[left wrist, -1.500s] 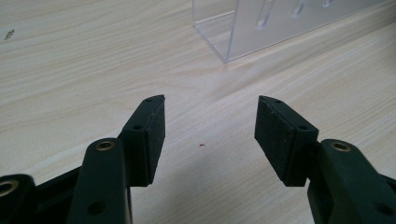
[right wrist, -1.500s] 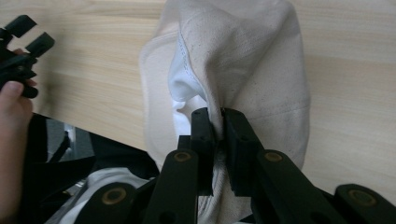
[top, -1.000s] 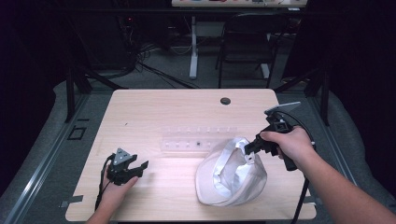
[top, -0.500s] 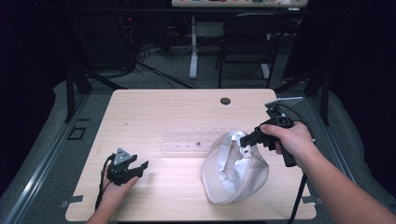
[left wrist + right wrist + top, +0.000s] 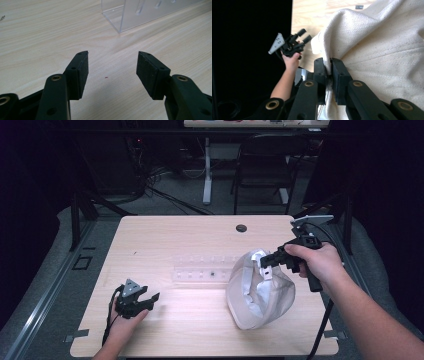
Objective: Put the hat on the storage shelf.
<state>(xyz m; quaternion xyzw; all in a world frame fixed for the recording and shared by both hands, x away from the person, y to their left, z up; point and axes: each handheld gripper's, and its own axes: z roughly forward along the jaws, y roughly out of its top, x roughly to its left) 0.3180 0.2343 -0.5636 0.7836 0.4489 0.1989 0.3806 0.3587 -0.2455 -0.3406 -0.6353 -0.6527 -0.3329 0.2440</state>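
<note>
A white cloth bag [image 5: 260, 295] stands on the wooden table [image 5: 165, 240] at the right, hanging from its rim. My right gripper [image 5: 265, 263] is shut on that rim and holds it lifted above the tabletop. In the right gripper view the two jaws pinch a fold of the cloth bag [image 5: 387, 50] at my right gripper [image 5: 328, 71]. My left gripper [image 5: 153, 300] rests low at the table's front left, open, with nothing between its pads [image 5: 82, 72]; bare wood shows in the gap of my left gripper [image 5: 112, 72].
A clear plastic rack [image 5: 202, 270] lies across the middle of the table, just left of the bag, and its corner [image 5: 140, 12] is ahead of the left jaws. A round cable hole [image 5: 241, 228] sits near the far edge. Chairs and desk legs stand beyond.
The right gripper has risen with the bag's rim, pulling the bag from a slumped heap into a taller, more upright shape. The left gripper has stayed put.
</note>
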